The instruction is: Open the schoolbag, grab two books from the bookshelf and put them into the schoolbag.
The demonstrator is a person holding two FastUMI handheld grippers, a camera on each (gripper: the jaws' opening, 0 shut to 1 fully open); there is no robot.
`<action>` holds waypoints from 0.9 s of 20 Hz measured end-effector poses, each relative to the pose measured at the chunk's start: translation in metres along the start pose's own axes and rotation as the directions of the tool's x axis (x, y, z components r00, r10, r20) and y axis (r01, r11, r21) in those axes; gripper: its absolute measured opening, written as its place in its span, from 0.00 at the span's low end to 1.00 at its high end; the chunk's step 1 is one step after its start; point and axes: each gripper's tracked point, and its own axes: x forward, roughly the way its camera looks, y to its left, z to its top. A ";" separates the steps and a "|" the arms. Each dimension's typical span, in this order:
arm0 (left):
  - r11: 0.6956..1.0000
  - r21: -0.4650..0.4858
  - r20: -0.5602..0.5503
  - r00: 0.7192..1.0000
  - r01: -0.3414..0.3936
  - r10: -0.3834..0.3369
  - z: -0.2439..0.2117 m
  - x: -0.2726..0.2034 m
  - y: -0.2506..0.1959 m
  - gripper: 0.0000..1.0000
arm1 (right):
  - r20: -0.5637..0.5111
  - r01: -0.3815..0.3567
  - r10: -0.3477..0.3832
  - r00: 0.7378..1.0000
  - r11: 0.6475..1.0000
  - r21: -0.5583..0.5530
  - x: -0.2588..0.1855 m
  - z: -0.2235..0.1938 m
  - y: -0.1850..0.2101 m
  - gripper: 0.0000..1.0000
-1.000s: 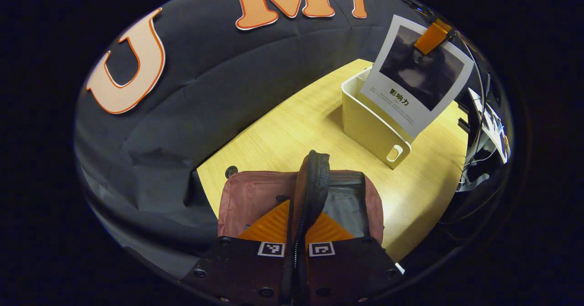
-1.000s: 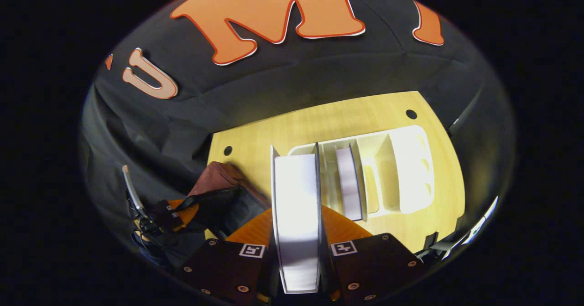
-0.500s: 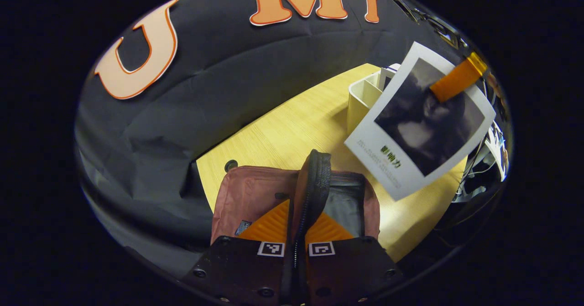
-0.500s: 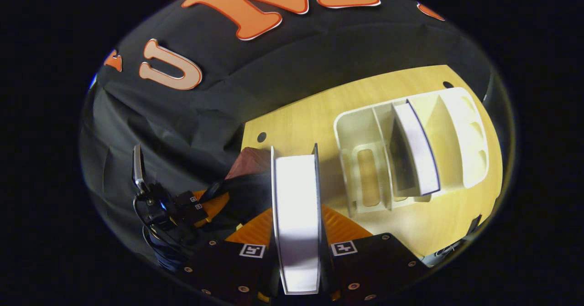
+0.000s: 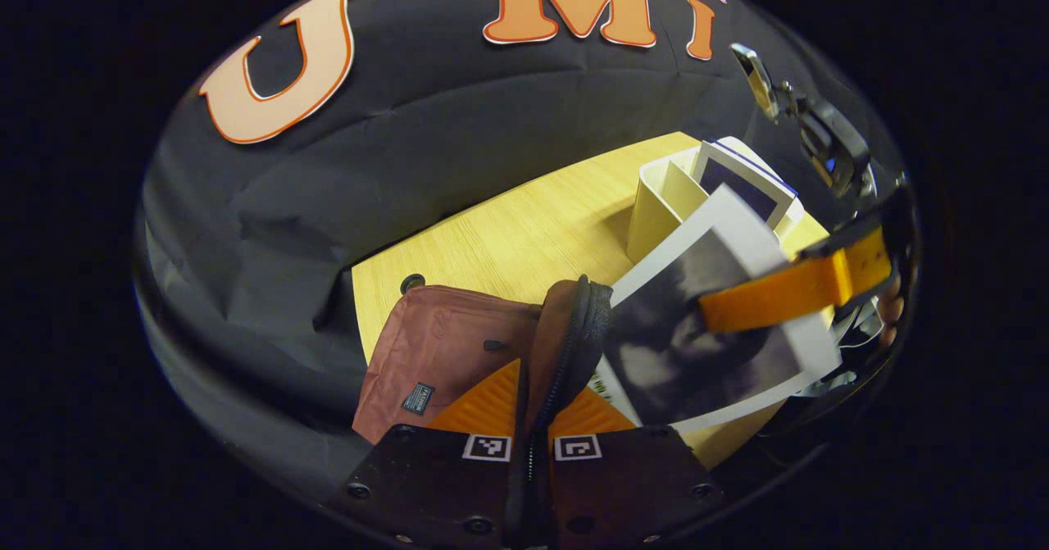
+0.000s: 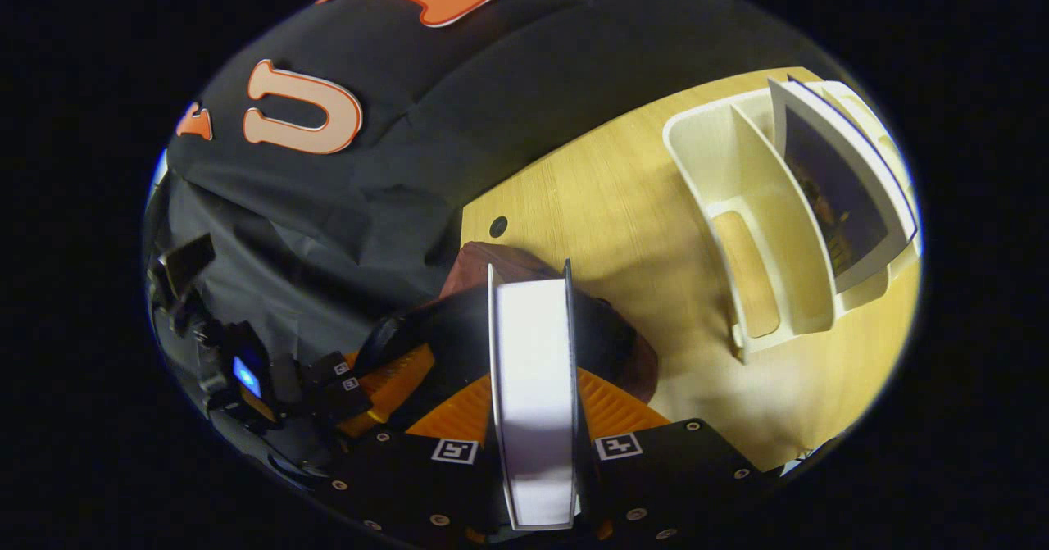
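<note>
Left gripper view: left tool [image 5: 531, 419] clamps the schoolbag [image 5: 447, 353] zip edge, bag on the near-left surface [image 5: 524, 230] | right tool [image 6: 533, 419] grips a book [image 6: 533, 402] (spine up) above the bag | second book [image 6: 844, 181] stands in the bookshelf [image 6: 762, 230], far right.

Left gripper [image 5: 531, 419] fingers pinched — right gripper [image 6: 533, 419] fingers clamped, seemingly level.

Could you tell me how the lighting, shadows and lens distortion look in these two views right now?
Left gripper view: the fisheye bows the table edge; the book cover is dark and soft, with faint sheen. Right gripper view: the book's page edge is brightly lit, nearly washed out; the bookshelf bends near the rim and casts a soft shadow on the wood; the schoolbag sits in shade.
</note>
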 end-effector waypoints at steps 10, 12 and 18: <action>0.999 -0.006 0.040 0.999 0.035 -0.035 0.002 -0.013 -0.018 0.05 | 0.112 -0.125 0.107 0.988 0.977 0.175 0.073 -0.020 0.003 0.38; 0.999 -0.005 0.049 0.998 0.041 -0.040 0.003 -0.010 -0.021 0.05 | 0.124 -0.153 0.132 0.984 0.971 0.182 0.085 -0.024 0.006 0.38; 0.998 0.024 0.059 0.997 0.049 -0.051 -0.004 -0.013 -0.030 0.05 | 0.171 -0.211 0.176 0.969 0.952 0.220 0.103 -0.031 0.008 0.50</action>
